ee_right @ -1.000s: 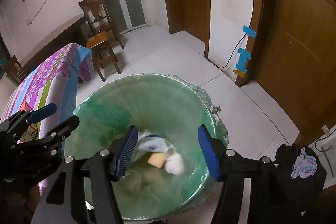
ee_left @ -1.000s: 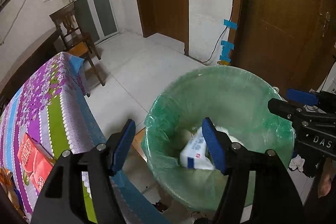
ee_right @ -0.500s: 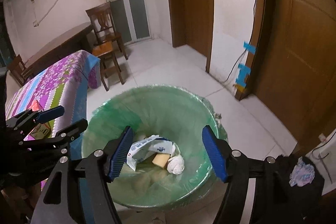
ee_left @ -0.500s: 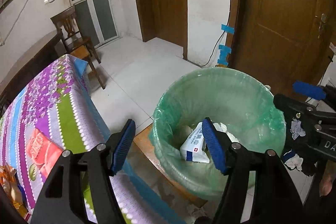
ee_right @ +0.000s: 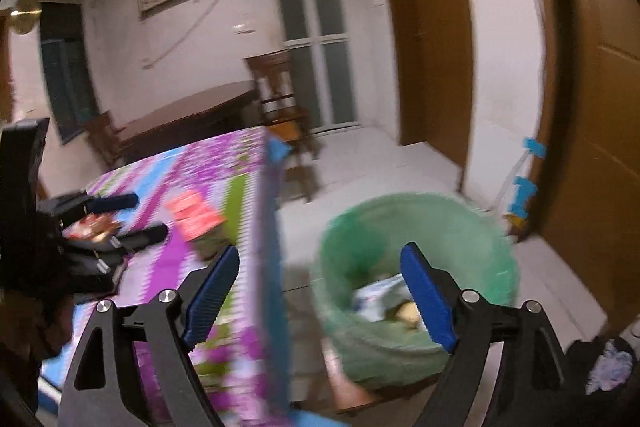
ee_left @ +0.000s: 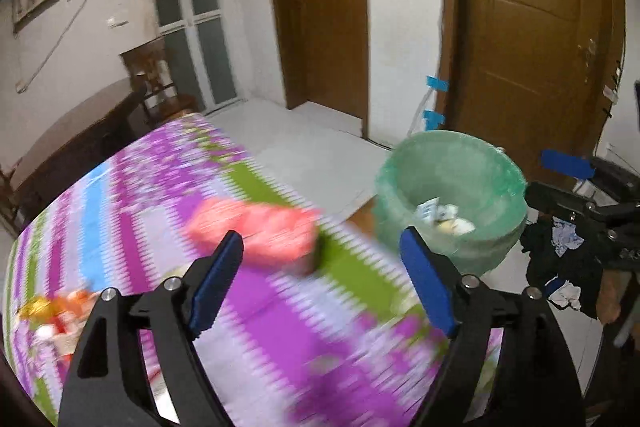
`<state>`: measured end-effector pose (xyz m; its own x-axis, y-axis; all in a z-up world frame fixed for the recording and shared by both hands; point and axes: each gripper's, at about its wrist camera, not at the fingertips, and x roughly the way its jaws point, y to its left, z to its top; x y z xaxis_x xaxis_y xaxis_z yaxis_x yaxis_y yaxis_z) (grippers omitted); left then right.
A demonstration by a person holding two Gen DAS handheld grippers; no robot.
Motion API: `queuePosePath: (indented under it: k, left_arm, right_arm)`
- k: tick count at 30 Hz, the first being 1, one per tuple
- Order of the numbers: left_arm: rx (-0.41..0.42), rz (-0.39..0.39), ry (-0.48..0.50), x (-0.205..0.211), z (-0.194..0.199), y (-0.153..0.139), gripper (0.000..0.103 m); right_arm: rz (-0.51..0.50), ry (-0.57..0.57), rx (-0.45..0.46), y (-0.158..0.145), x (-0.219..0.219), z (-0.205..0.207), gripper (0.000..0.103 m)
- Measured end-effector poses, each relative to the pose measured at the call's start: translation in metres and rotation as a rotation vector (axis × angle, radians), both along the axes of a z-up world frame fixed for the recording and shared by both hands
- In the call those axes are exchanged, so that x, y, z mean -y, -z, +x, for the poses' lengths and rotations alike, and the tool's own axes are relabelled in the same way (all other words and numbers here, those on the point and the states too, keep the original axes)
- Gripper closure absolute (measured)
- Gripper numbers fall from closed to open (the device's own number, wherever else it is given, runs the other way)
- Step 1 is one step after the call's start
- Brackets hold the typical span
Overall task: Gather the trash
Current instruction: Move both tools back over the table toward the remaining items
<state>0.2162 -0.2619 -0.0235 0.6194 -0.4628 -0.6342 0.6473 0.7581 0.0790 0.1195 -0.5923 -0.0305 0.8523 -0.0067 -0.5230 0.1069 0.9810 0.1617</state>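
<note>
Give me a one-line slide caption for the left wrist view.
Open, empty left gripper above the floral tablecloth, facing a blurred red packet; green-lined trash bin to the right.

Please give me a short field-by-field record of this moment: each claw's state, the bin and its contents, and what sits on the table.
left claw: open, empty, above the table
right claw: open, empty, straddling the table edge and the bin
bin: green-lined, on the floor past the table edge
bin contents: a white and blue packet and some pale scraps, blurred
table: purple floral cloth
on table: red packet; a blurred orange and gold wrapper pile
image quality: heavy motion blur
</note>
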Motion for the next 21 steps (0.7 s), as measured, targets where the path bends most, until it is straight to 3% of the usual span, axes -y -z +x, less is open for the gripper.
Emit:
queuePosePath:
  k: [4,6,9,11,13,18,21]
  left_arm:
    - [0.044,0.077,-0.110,-0.098,0.026,-0.007,0.023]
    - [0.027,0.099,-0.152,-0.141,0.042,-0.007,0.023]
    - [-0.028,0.100,-0.261,-0.208,0.074,-0.005,0.023]
    - [-0.134,0.040,-0.297,-0.245,0.095,0.002,0.023]
    - [-0.202,-0.012,-0.329,-0.263,0.108,0.009,0.023]
    - [-0.240,-0.066,-0.386,-0.286,0.120,0.030,0.023]
    - [-0.241,-0.079,-0.394,-0.297,0.118,0.035,0.023]
  right_arm:
    - [0.009,-0.105,-0.035,0.005,-0.040,0.015,0.020]
    - [0.042,-0.185,-0.050,0.004,-0.063,0.027,0.020]
    - [0.080,-0.294,-0.067,0.001,-0.103,0.047,0.020]
    - [0.110,-0.358,-0.080,-0.001,-0.125,0.062,0.020]
    - [0.109,-0.421,-0.094,-0.004,-0.159,0.078,0.022]
    - [0.094,-0.621,-0.174,-0.004,-0.254,0.121,0.048]
    - [0.118,-0.709,-0.257,0.000,-0.305,0.159,0.053]
